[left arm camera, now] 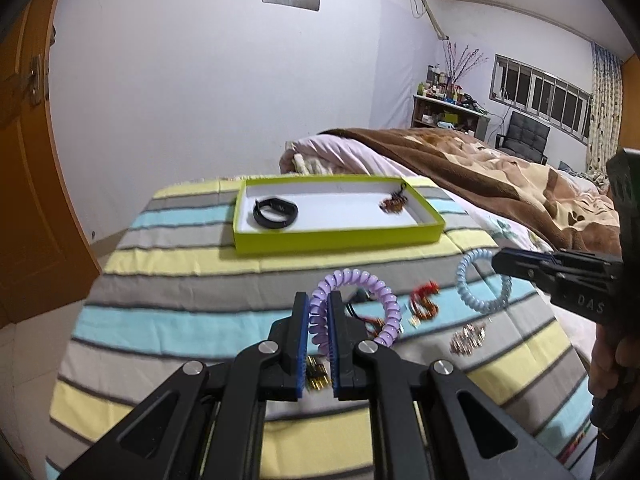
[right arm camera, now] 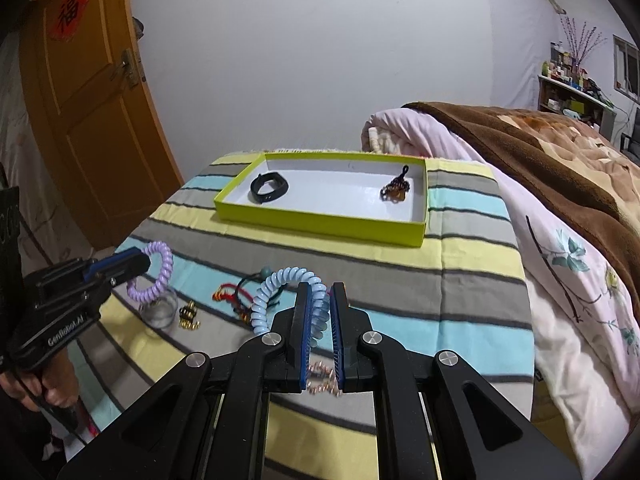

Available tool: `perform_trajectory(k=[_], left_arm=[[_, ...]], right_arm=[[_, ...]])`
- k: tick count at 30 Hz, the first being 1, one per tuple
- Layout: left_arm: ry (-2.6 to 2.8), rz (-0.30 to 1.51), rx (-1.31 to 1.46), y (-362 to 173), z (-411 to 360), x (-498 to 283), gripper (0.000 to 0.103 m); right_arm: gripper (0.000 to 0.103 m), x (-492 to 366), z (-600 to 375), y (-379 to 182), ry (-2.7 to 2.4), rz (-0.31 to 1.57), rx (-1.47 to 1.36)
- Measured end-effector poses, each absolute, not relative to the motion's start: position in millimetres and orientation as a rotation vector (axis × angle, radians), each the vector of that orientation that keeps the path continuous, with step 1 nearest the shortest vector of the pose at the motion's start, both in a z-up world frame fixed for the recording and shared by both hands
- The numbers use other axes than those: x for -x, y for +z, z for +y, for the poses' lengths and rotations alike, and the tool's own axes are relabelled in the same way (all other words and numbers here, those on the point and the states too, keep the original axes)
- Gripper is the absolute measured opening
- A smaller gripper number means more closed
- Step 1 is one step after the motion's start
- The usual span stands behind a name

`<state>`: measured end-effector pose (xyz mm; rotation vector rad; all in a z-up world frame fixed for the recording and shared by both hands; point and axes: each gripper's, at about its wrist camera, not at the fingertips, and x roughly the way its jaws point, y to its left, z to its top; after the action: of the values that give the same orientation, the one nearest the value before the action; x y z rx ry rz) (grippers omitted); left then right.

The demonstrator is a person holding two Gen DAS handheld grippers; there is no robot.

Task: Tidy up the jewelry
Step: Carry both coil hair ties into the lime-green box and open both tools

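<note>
The left tool [left arm camera: 319, 312] is clamped on a purple spiral hair tie [left arm camera: 360, 304], its blue pads pressing the coil between them above the striped cloth [left arm camera: 180, 264] that covers the counter. The right tool [right arm camera: 319, 312] grips a light blue spiral hair tie [right arm camera: 280, 292] the same way.

In the right wrist view the left tool's black body carries white lettering that reads "GenRobot.AI", and a hand [right arm camera: 44, 388] holds its grip. In the left wrist view the right tool's side shows the letters "DAS", the rest cut off by the picture's edge.

Near the far edge of the cloth sits a lime-green tray [right arm camera: 320, 220] with a white floor; in it lie a black wristband [right arm camera: 269, 188] at the left and a dark brown beaded piece [right arm camera: 396, 190] at the right.

Loose on the cloth near the tools lie a red cord bracelet [right arm camera: 230, 294], small gold pieces [right arm camera: 188, 314], a pinkish chain [right arm camera: 322, 380] and a clear glass ring [right arm camera: 158, 306].

The orange door [right arm camera: 92, 120] bears a red diamond sign with the character "福".
</note>
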<state>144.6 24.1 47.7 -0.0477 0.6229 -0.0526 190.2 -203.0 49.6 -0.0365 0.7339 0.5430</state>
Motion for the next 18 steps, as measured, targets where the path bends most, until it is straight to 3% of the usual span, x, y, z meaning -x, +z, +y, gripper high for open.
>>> perform_trajectory(k=[18], left_arm=[[-0.029, 0.614, 0.032, 60, 52, -242, 0.009]], right_arm=[[0.009, -280, -189, 59, 0.481, 0.726, 0.04]])
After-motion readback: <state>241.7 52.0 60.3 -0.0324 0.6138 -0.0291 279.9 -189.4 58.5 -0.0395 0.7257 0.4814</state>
